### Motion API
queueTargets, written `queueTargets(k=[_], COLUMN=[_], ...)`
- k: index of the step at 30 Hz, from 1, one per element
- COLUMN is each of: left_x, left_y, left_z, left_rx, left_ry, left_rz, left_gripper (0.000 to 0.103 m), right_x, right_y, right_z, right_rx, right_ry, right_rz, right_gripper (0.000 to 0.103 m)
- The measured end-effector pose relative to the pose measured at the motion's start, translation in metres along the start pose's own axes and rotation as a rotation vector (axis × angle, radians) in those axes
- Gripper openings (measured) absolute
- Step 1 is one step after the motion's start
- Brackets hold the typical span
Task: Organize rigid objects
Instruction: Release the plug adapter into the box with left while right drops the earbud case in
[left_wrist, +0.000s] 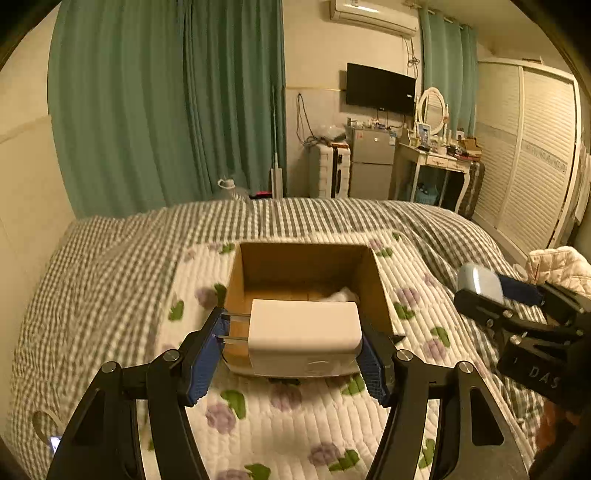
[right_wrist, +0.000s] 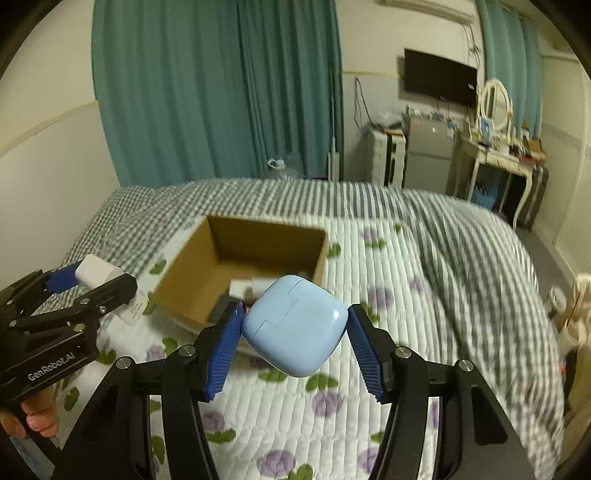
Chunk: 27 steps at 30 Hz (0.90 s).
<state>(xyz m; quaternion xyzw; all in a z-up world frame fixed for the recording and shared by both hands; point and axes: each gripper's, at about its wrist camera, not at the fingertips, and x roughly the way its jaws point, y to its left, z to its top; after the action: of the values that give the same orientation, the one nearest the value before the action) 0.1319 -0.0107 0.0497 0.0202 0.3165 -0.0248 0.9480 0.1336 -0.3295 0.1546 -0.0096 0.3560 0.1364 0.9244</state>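
Observation:
My left gripper (left_wrist: 291, 347) is shut on a white plug adapter (left_wrist: 304, 334), its two metal prongs resting against the left blue pad. It hangs just in front of an open cardboard box (left_wrist: 373, 280) on the bed. My right gripper (right_wrist: 293, 338) is shut on a light blue earbud case (right_wrist: 295, 325), held above the quilt near the box (right_wrist: 188, 273). Inside the box lie a white item (right_wrist: 245, 286) and a dark one (right_wrist: 221, 308). In the left wrist view the right gripper (left_wrist: 491, 291) shows with the blue case; in the right wrist view the left gripper (right_wrist: 86, 284) shows with the adapter (right_wrist: 94, 273).
The box sits on a white floral quilt (left_wrist: 280, 421) over a grey checked bedspread (left_wrist: 110, 266). Green curtains (left_wrist: 166, 103), a small fridge (left_wrist: 371, 162), a suitcase (left_wrist: 328, 171), a dressing table (left_wrist: 436, 158) and a wardrobe (left_wrist: 532, 155) stand beyond the bed. A cream cloth (left_wrist: 557, 264) lies at the right.

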Motion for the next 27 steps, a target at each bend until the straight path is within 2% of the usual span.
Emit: queueTargets(k=[8, 13, 27], left_x=[0.025, 0.067, 0.188], left_y=[0.004, 0.003, 0.012], left_z=[0.032, 0.037, 0.018], left_rx=[0.041, 0.053, 0.042], left_ry=[-0.014, 0.015, 0.167], left_rz=[0.015, 0.025, 0.037], left_gripper=[0.067, 0.067, 0.067], right_x=[0.017, 0.056, 0.169], right_y=[0.008, 0.011, -0.01], right_z=[0.05, 0.062, 0.057], right_rx=[-0.05, -0.067, -0.063], right_ry=[-0.04, -0.021, 0.071], right_rz=[0.043, 0.072, 0.075], right_gripper=[0.058, 0.058, 0.058])
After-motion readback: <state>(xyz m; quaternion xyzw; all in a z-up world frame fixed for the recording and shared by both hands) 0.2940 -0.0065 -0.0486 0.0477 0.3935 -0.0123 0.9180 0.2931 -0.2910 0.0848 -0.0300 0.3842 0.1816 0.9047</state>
